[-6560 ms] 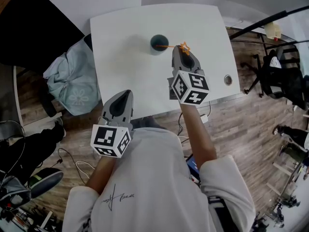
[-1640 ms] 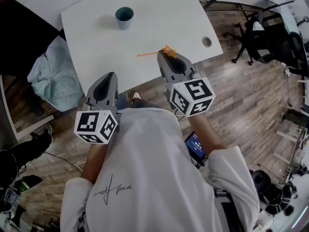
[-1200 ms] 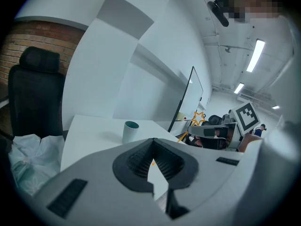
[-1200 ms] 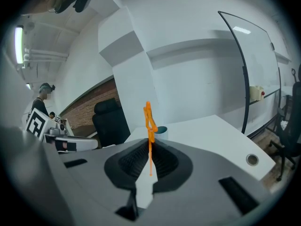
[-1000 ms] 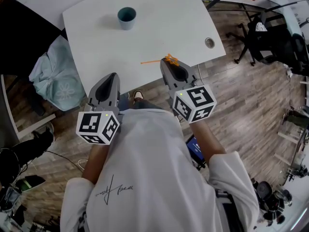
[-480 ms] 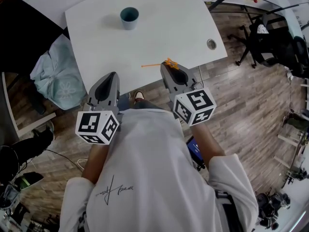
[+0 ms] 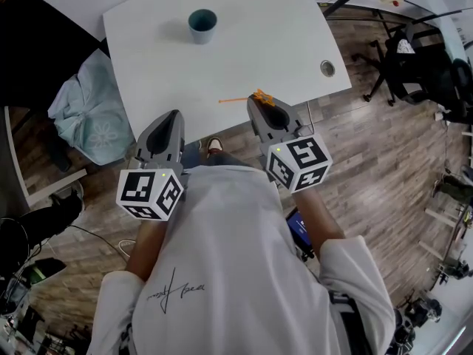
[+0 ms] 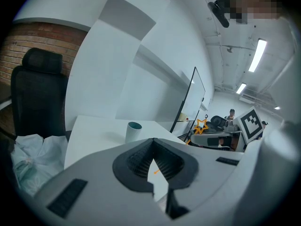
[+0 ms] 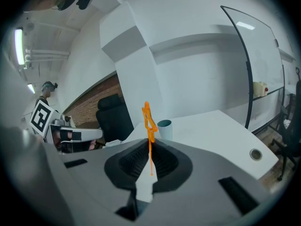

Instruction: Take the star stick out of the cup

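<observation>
Biggest worry first: hovers right at the near edge of the white surface, not squarely over it, so risks a fall to the wooden floor on any release here. Looks finished with the extraction; needs only a safe set-down, by the look of it.

Over to the right hand-held gripper: jaws pressed together on the star stick, pinching a very thin shaft between ribbed dark pads — little to bite on, so could pivot or slide out on a quick swing. Left hand-held gripper: closed on nothing, parked alongside, no help against a slip.

Then the cup: upright far up the surface, well apart from the stick, nothing seen poking out of it. Hardly at risk now.

Now textures, big to small:
- **Surface:** flat, smooth, matte white, with rounded corners and a round grommet near the right edge.
- **Hand-held grippers:** grey moulded shells tapering to a point, with ribbed black lining inside the jaws.
- **Cup:** a small plain cylinder, teal, dark inside, probably paper or plastic.
- **Star stick:** bright orange, an open star outline on a needle-thin straight shaft — probably light plastic, likely springy, easy to flick loose.
</observation>
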{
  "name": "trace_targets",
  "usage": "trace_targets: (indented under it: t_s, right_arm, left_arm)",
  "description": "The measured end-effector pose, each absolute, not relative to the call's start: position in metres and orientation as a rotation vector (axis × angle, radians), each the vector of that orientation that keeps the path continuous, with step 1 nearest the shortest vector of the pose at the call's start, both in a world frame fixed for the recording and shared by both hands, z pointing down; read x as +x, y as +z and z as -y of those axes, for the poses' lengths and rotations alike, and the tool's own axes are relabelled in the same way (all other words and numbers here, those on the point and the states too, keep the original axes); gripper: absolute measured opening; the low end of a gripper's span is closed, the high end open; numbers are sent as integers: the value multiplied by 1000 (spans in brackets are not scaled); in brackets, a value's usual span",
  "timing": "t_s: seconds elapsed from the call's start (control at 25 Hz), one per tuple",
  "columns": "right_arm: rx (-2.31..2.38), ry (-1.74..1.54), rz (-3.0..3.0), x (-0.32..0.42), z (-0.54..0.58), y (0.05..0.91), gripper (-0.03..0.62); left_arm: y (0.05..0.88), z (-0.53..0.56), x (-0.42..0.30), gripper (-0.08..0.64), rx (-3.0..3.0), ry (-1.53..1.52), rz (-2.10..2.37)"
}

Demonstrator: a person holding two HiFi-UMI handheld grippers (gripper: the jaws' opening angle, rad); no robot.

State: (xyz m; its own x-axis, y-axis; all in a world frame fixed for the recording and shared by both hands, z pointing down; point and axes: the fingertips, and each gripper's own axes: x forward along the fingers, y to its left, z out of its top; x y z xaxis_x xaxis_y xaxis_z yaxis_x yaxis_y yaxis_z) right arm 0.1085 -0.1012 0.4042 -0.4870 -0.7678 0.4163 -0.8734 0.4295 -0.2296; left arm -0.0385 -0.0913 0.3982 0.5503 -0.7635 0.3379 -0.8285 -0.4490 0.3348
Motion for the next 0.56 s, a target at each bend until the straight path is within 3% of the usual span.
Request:
trace_targets:
  t_s: [0.56]
  right_arm:
    - [1370, 605, 2471, 105, 103, 399, 23]
  left_arm:
    - [396, 92, -35, 3, 2335, 195, 1280]
